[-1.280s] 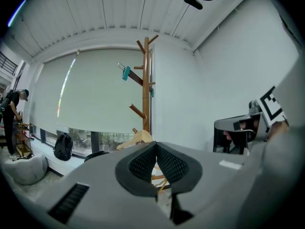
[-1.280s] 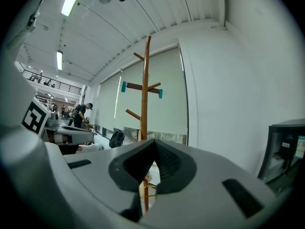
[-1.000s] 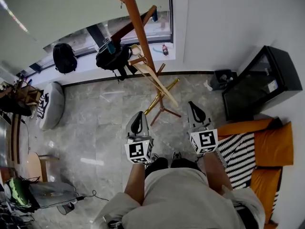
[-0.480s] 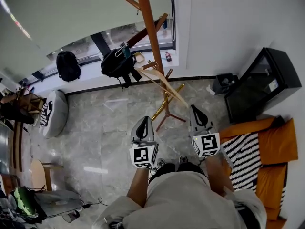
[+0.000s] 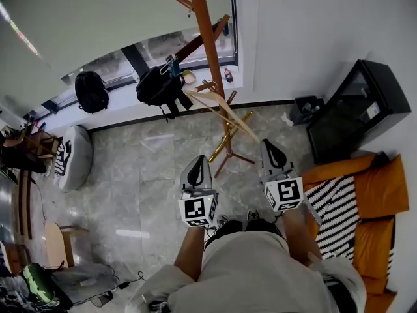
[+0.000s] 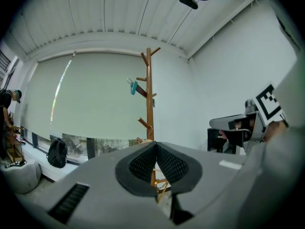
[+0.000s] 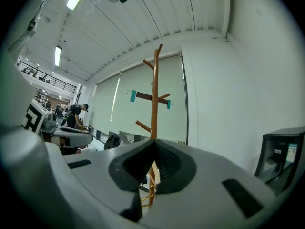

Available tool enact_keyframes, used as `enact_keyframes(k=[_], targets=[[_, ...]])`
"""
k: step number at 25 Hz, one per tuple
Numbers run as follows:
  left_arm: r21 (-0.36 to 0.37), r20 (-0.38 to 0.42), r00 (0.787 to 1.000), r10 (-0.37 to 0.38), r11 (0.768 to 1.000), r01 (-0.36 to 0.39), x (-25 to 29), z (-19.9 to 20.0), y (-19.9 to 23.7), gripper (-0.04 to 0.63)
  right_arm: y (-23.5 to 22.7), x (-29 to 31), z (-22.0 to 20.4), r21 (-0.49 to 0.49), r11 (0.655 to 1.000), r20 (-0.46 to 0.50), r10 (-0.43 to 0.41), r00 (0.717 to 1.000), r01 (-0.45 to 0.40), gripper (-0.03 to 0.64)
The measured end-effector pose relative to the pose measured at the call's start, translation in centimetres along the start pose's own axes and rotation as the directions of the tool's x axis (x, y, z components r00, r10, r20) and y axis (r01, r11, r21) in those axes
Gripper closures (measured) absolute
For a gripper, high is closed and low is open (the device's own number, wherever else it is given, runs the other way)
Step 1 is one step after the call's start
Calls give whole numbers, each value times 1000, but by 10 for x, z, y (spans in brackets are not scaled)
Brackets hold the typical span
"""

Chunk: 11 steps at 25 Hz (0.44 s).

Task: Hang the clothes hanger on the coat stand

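**Floor and surroundings.** The grey tiled floor (image 5: 143, 168) is open between the person and the stand. A black cabinet (image 5: 358, 106) and an orange sofa with a striped cloth (image 5: 335, 207) sit against the right wall, well apart from the work.

**Coat stand.** The wooden coat stand (image 5: 207, 51) stands upright near the window corner. Its pegs branch upward, so a hook dropped over one should settle against the pole.

**Hangers.** A pale wooden clothes hanger (image 5: 225, 113) hangs by its hook from a low peg and slopes down beside the pole. It touches nothing but the stand. In my judgement this is the task's item, and it is already in place. A dark bar hanger with teal clips (image 5: 195, 44) rests higher up across an upper peg. A black bag (image 5: 156, 87) lies just beside the stand on the window side; whether it hangs from a peg or sits on the sill cannot be told.

**Grippers.** The left hand-held gripper (image 5: 194, 163) is held low in front of the person, pointing at the stand, with its jaws pressed together on nothing. The right hand-held gripper (image 5: 270, 150) is level with it, likewise closed and empty. Both are well apart from the stand. Their drawn-back, idle posture suggests the hanging step is complete rather than pending.
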<state>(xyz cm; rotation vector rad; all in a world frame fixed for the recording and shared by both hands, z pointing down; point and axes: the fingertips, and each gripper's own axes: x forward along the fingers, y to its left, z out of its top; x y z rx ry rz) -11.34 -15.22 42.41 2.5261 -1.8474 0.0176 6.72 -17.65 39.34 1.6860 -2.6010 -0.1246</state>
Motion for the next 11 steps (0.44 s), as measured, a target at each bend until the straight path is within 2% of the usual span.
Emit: enact_keyframes(k=[11], targets=[[3,7,1000,-8,1000,8,9,0,5,586,-1,8,-3,0,1000,-3,-2,1000,2,612]])
